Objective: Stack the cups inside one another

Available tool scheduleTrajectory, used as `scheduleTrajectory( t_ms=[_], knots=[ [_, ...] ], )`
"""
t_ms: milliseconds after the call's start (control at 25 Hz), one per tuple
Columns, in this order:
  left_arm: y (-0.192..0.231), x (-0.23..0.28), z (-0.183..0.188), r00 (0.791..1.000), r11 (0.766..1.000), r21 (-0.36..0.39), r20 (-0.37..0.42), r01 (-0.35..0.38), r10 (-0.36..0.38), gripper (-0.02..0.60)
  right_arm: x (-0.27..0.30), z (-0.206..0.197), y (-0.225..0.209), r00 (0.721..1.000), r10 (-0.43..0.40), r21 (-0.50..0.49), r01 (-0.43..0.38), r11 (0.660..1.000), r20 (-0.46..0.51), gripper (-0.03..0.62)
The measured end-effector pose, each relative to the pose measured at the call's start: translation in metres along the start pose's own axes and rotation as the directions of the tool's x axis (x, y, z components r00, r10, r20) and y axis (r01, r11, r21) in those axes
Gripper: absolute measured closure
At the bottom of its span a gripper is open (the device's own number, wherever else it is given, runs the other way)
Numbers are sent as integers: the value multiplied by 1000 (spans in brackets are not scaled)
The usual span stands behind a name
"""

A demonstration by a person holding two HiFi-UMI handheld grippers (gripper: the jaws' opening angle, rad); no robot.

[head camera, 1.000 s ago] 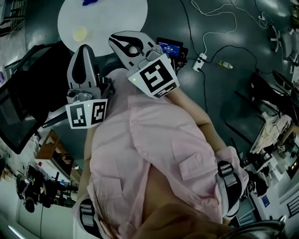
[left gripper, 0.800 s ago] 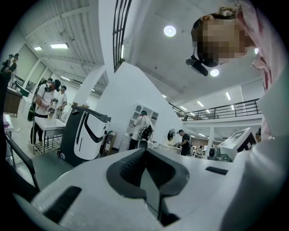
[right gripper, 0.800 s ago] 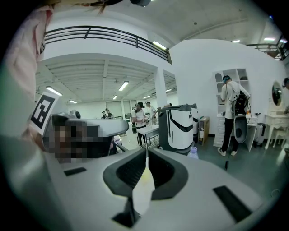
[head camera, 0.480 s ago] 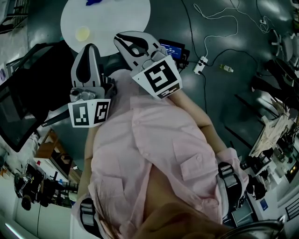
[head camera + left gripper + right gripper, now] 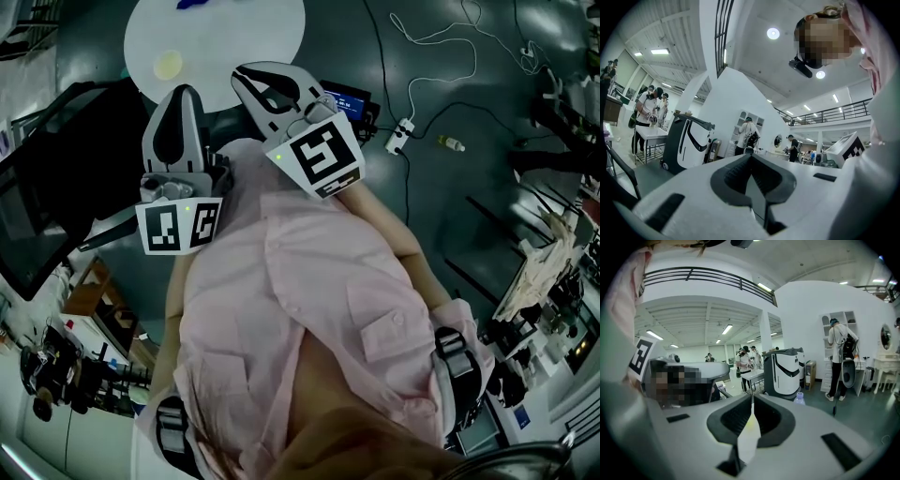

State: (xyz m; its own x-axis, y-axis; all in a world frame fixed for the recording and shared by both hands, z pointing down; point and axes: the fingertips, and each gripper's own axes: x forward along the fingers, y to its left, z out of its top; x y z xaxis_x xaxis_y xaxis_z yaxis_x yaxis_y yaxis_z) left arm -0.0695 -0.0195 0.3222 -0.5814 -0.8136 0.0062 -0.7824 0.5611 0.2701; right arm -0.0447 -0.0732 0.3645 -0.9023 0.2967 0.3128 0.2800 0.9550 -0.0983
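A pale yellow cup (image 5: 169,64) stands on the round white table (image 5: 234,37) at the top of the head view, with a blue thing (image 5: 195,4) cut off by the picture's edge beyond it. My left gripper (image 5: 184,90) and right gripper (image 5: 244,75) are held close to the person's chest and point towards that table, well short of it. In the left gripper view the left gripper (image 5: 751,156) has its jaws closed together with nothing between them. In the right gripper view the right gripper (image 5: 752,398) is likewise shut and empty.
Cables and a power strip (image 5: 403,120) lie on the dark floor to the right. A black device with a lit screen (image 5: 343,96) sits beside the right gripper. A white wheeled machine (image 5: 786,371), a bottle (image 5: 800,398) and several people stand farther off.
The head view has drifted slightly. Both grippers stay where they were, shut.
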Motion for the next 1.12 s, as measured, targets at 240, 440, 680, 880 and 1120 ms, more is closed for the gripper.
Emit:
scheduleTrajectory(
  t_ms=[240,440,680,880,1120],
  knots=[
    [2,-2,2,1000,1000,-2,5,5,-5,566,3,-2,2,1000,-3,3,3,1000,-18,557],
    [2,-2,2,1000,1000,0,5,11,-11,566,3,-4,0,1000,-8,24,9,1000,-21,557],
    [3,-3,-1,1000,1000,-2,0,15,-15,566,3,-6,0,1000,-16,28,17,999,-19,557],
    [3,-5,-1,1000,1000,-4,2,15,-15,566,3,-7,2,1000,-17,26,17,1000,-21,557],
    [2,-6,1,1000,1000,-3,10,6,-6,566,1,-7,1,1000,-20,25,20,999,-24,557]
  ],
)
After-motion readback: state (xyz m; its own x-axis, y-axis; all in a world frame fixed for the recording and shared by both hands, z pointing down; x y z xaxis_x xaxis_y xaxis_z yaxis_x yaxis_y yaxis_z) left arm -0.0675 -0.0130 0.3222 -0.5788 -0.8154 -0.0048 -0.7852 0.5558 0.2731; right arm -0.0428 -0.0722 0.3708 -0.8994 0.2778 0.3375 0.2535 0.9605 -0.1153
